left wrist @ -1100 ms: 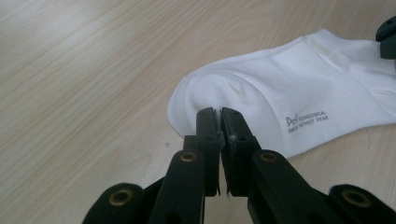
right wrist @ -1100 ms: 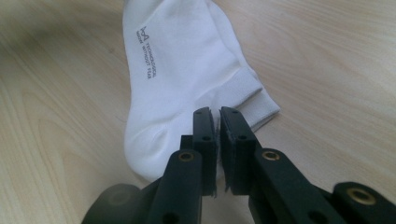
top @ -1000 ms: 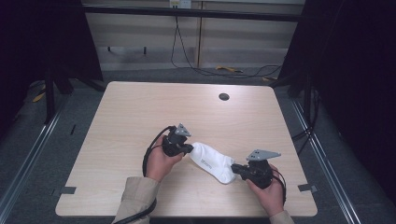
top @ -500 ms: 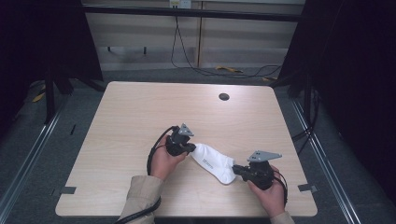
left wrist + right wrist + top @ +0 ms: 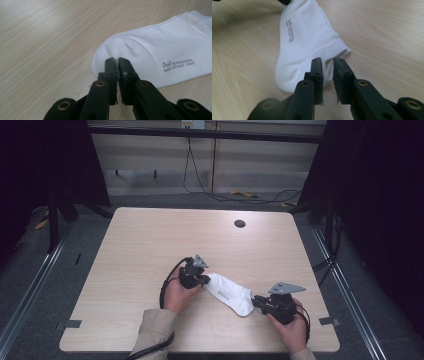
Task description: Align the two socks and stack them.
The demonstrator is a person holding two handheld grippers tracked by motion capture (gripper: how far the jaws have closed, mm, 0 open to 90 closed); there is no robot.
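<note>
A white ankle sock [image 5: 230,292] is lying flat on the light wooden table [image 5: 150,245], stretching diagonally across its near half. Small grey lettering is showing on its side, its toe end is puckering slightly, and its ribbed cuff is pointing toward the table's near right corner.

The high view looks forward and down from above my side of the tabletop [image 5: 150,245], taking in every edge. My two tool cameras ride low — each peers along its own black jaws, close over the wood. All three share the white sock [image 5: 227,292] near the front edge.
</note>
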